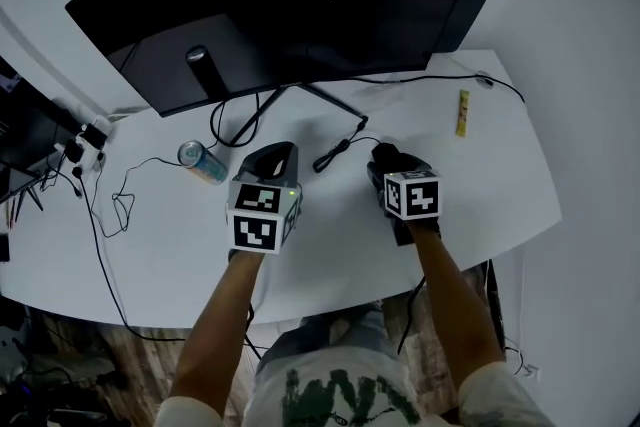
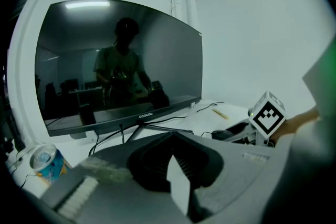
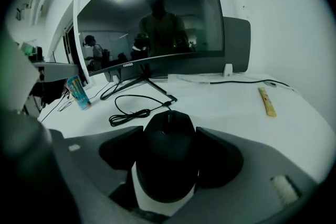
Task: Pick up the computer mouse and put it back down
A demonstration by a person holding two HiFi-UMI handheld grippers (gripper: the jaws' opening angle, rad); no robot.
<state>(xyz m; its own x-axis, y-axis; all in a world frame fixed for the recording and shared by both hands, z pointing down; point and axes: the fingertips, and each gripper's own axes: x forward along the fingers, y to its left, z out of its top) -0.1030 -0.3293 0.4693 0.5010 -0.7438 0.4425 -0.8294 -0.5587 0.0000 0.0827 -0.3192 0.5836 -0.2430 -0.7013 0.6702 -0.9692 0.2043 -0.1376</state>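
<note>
My right gripper (image 1: 389,165) (image 3: 169,140) is shut on the black computer mouse (image 1: 384,156) (image 3: 168,160). Its two dark pads press on the mouse's left and right sides, and the mouse's nose points toward the monitor. The mouse is low over the white desk (image 1: 480,185); whether it touches the top is hidden. My left gripper (image 1: 273,158) (image 2: 173,157) hovers to the left of it, over the desk, with its jaws together and nothing between them. In the left gripper view the right gripper's marker cube (image 2: 268,115) shows at the right.
A wide curved monitor (image 1: 290,5) (image 3: 152,34) on a splayed stand fills the back of the desk. A coiled black cable (image 1: 335,153) (image 3: 134,113) lies just ahead of the mouse. A drink can (image 1: 202,161) (image 2: 44,161) lies at the left, a yellow stick (image 1: 462,112) (image 3: 266,100) at the right.
</note>
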